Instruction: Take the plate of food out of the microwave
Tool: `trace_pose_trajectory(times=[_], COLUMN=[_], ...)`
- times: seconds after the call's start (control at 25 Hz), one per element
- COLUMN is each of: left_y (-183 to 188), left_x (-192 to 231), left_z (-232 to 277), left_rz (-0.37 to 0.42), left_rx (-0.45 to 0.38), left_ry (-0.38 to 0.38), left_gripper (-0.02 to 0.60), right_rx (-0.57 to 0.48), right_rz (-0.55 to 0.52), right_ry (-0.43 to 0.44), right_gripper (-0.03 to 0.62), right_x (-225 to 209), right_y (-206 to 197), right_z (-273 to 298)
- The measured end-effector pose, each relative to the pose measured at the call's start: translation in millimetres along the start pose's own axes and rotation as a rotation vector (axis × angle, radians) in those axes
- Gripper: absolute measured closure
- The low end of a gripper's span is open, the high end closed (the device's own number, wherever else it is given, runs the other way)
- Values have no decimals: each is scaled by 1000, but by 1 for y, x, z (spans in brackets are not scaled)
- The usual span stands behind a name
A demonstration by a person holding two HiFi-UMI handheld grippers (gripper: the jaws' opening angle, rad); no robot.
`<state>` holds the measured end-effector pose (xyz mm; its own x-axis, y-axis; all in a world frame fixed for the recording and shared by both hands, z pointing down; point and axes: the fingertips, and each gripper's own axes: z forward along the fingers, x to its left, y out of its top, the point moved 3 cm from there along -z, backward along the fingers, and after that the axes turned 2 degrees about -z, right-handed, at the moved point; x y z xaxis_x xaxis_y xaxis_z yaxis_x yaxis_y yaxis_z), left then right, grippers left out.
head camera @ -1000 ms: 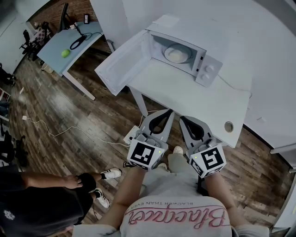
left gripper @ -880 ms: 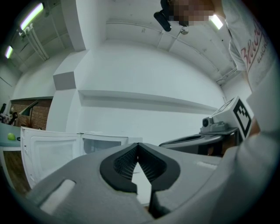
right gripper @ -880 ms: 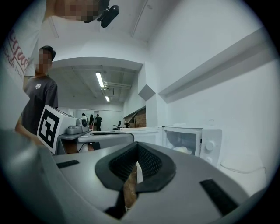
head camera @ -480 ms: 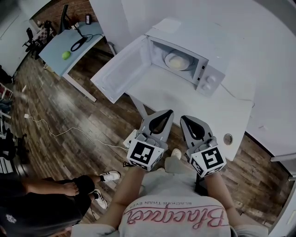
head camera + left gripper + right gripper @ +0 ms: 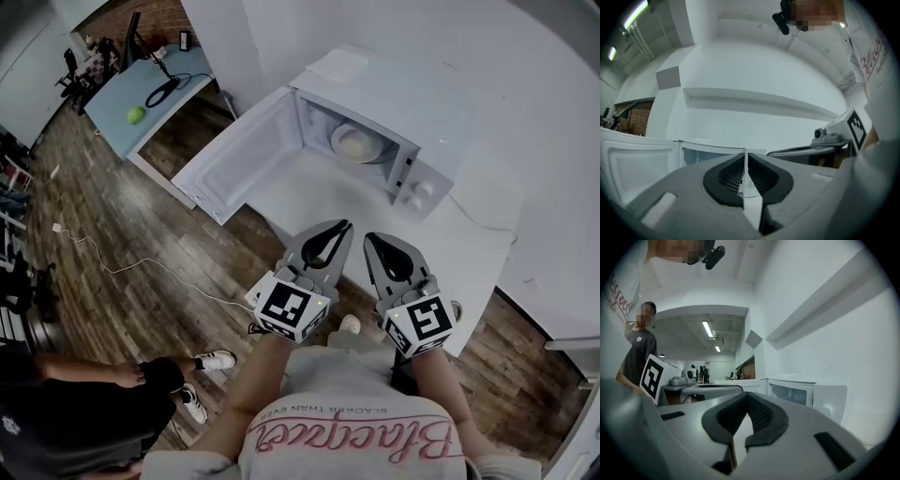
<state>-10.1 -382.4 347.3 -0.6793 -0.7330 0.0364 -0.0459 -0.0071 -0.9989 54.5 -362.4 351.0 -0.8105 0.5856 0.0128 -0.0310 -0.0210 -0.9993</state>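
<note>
— White plate point(image 5: 357, 142) with pale food on it: it is sitting inside the microwave point(image 5: 427, 108), straight ahead of your tools and well beyond their tips. The door point(image 5: 234, 161) is hanging wide open, off to the left of your left gripper point(image 5: 345, 226), so nothing is blocking the way in.

— You're holding both tools level and side by side, with their noses aiming at that opening. Your left gripper's jaws are pressing together with nothing between them. Your right gripper point(image 5: 369, 240) is doing the same, tips meeting and carrying nothing.

— I'd say you're keeping them closed because you're only approaching. There's nothing to grab out here by the near edge of the table point(image 5: 319, 192).

— Agreed. The plate is lying flat inside the box, so you're probably going to need those jaws parting before its rim comes within reach. You'll also want a level hold so the food isn't sliding.

— Be minding the door on the left of your left tool and the control panel point(image 5: 419, 190) standing ahead of your right one. The gap between them is where you're heading.
</note>
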Motion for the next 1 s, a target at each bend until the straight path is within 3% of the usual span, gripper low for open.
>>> trace_pose_trajectory(times=[0.08,0.36,0.56,0.72,1.0], left_y=[0,-11,-17,-18,-34], left_x=[0,9,13,21,38], left_z=[9,31,34,33,44], left_rz=[-9,-98,-140,-111,-201], left_rx=[2,34,34,5,11], left_ry=[-9,26,32,81,88], left_gripper=[568,418,417,419,419], right_rx=[-4,-12,0,12,40], right_rz=[14,60,61,67,82], right_ry=[3,17,20,37,62], right_gripper=[588,588,588,588,588], right_x=[-9,-40,-49,-50,-53], right_y=[1,-1,-6,-14,-29], right_z=[2,7,10,13,26])
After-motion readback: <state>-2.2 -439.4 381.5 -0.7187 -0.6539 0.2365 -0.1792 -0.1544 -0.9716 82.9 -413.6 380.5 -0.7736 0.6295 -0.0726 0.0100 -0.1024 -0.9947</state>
